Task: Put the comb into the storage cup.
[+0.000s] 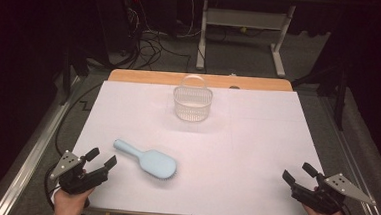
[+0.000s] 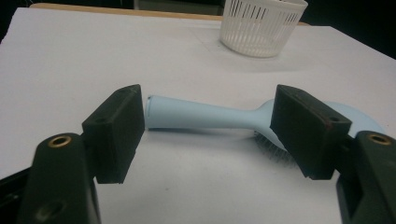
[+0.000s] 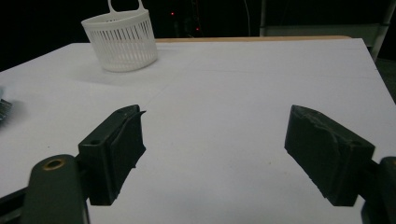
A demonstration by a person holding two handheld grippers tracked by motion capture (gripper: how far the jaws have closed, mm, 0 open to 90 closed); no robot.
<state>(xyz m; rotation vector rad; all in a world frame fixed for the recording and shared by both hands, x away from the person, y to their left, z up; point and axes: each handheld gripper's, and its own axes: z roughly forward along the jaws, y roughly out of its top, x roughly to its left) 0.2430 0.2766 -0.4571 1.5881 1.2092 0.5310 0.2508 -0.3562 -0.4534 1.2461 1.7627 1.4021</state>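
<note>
Hairbrush (image 1: pixel 147 160) lies at one o'clock from our spread, empty left gripper (image 1: pixel 101 161); we should straddle its handle squarely, right gripper (image 1: pixel 299 175) spread too.

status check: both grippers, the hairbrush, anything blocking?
Left gripper open, empty, near the handle of the hairbrush. Right gripper open, empty. Hairbrush flat on the table, bristles down, untouched. Basket farther back; nothing blocking.
</note>
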